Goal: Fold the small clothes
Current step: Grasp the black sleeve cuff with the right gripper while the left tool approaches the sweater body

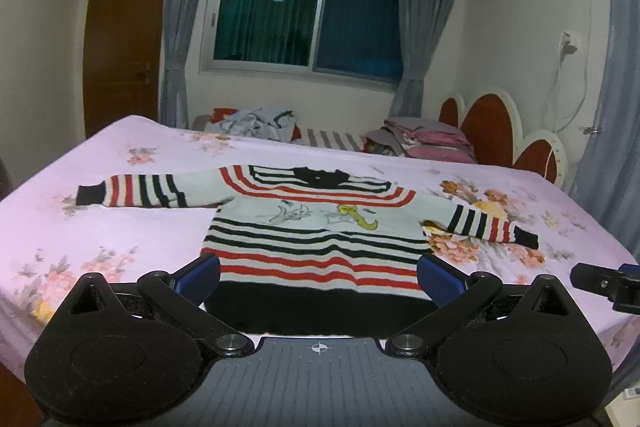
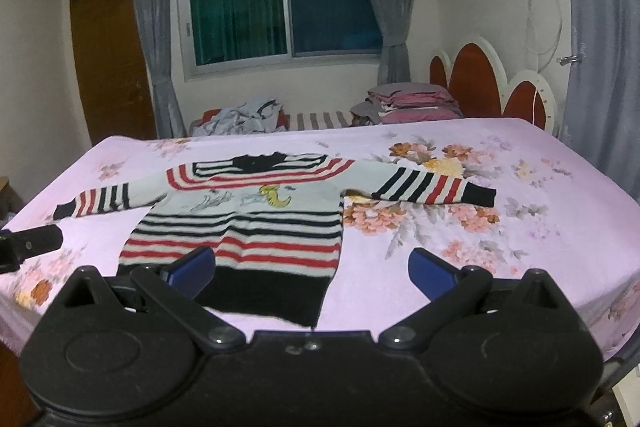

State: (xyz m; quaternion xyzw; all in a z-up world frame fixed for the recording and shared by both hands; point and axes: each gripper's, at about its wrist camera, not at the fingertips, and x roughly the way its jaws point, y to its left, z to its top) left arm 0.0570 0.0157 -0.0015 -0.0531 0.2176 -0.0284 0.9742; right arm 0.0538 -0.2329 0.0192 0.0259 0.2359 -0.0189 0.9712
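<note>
A small striped sweater (image 1: 316, 243), white with red and black bands and a black hem, lies flat on the pink floral bed (image 1: 120, 227) with both sleeves spread out. It also shows in the right wrist view (image 2: 248, 227). My left gripper (image 1: 318, 277) is open and empty, hovering just before the black hem. My right gripper (image 2: 312, 269) is open and empty, near the hem's right corner. The right gripper's tip shows at the right edge of the left wrist view (image 1: 604, 285). The left gripper's tip shows at the left edge of the right wrist view (image 2: 32, 243).
A heap of loose clothes (image 1: 256, 123) and a stack of folded pink and grey bedding (image 1: 424, 139) lie at the bed's far side. A red and white headboard (image 1: 500, 131) stands at the right. A window, curtains and a wooden door are behind.
</note>
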